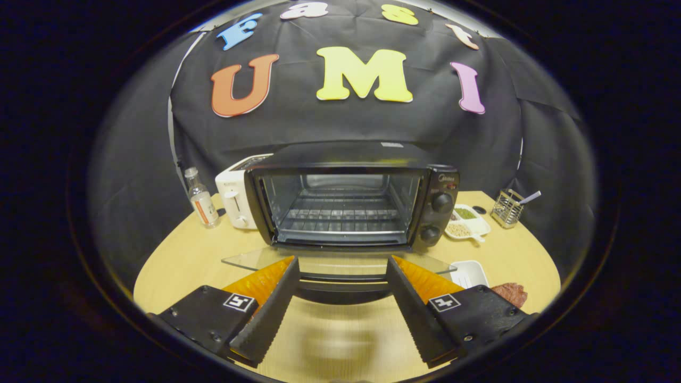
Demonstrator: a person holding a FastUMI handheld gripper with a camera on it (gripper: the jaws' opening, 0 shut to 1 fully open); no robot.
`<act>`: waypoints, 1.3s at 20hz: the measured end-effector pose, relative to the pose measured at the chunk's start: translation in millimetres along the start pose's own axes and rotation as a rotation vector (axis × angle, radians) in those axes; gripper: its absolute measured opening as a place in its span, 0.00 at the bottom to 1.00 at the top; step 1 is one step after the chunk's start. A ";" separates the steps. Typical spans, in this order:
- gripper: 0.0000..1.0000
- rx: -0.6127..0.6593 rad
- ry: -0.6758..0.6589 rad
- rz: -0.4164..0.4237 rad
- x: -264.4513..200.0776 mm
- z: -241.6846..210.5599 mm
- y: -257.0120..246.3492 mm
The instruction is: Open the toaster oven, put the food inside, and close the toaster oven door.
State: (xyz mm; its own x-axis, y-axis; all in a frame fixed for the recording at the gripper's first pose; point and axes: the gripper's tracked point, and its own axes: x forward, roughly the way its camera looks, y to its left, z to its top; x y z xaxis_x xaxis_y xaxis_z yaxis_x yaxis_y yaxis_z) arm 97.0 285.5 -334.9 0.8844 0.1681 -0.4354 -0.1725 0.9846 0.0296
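**Oven door down, tool wide open and empty**

Left of the toaster oven [340, 197] stand a clear bottle [202, 199] and a white toaster [235, 194] on the desk [175, 266]. The oven's glass door [340, 260] lies open and flat, its handle between the fingers of the tool [343, 268], which grips nothing. Right of the oven sit a snack dish [468, 221], a wire holder [506, 208], a white tray [469, 273] and the reddish food [511, 292].

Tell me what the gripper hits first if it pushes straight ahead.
Likely the toaster oven's open glass door, whose handle lies just ahead between the open gripper's fingertips; depth is uncertain.
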 end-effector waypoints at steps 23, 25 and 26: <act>1.00 -0.054 0.145 0.059 5.1 -47.6 -23.1; 1.00 -0.071 0.121 0.059 -3.9 -31.5 -44.4; 1.00 -0.080 0.109 0.054 -7.4 -22.1 -56.5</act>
State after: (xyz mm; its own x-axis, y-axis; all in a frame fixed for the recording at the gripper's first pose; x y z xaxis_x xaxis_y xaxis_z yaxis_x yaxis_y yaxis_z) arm 90.6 227.6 -353.2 0.8210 0.2103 -0.5307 -0.2566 0.9664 -0.0140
